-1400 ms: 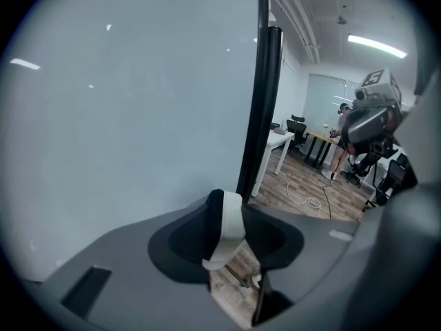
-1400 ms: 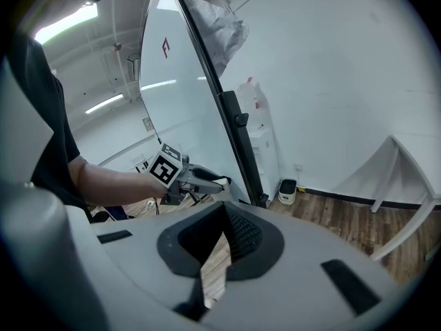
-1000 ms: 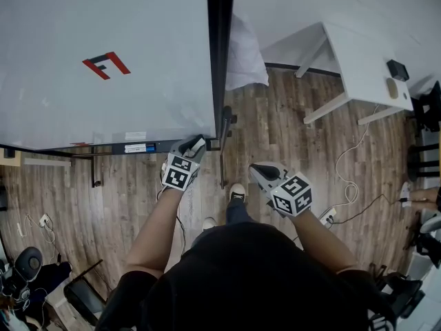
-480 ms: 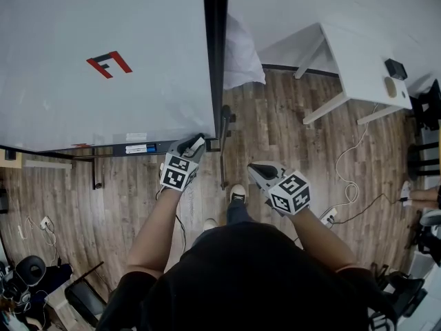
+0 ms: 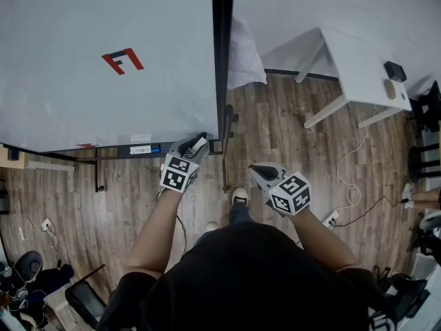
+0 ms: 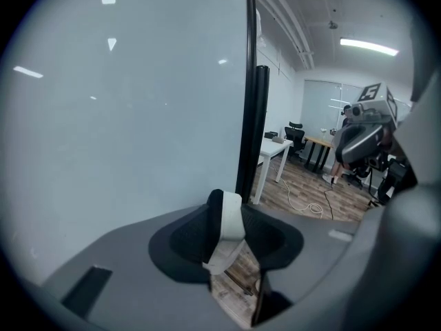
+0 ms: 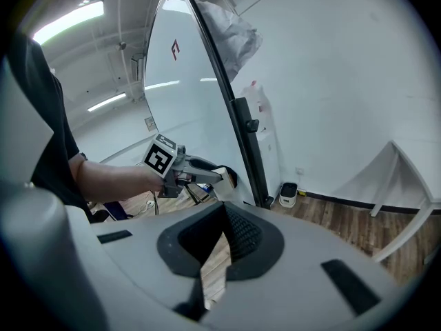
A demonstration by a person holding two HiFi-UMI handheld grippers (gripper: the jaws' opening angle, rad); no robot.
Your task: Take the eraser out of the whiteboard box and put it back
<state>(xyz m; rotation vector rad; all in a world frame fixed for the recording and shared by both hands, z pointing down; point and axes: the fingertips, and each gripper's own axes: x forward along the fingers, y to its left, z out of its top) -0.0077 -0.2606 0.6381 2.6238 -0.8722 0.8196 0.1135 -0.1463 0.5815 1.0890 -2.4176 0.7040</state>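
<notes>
while the eraser [image 6: 226,221] was clamped in the left gripper [image 5: 199,143], right gripper [image 5: 259,172] jaws closed and empty, level return to the whiteboard box [image 5: 134,149] was advised.

A red F [image 5: 122,61] marks the whiteboard [image 5: 76,109]; labels [image 5: 140,149] on the whiteboard box [image 5: 110,151] are unreadable.

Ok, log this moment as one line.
left gripper: shut on eraser | eraser: by whiteboard bottom corner | right gripper: shut, empty, away from board
</notes>
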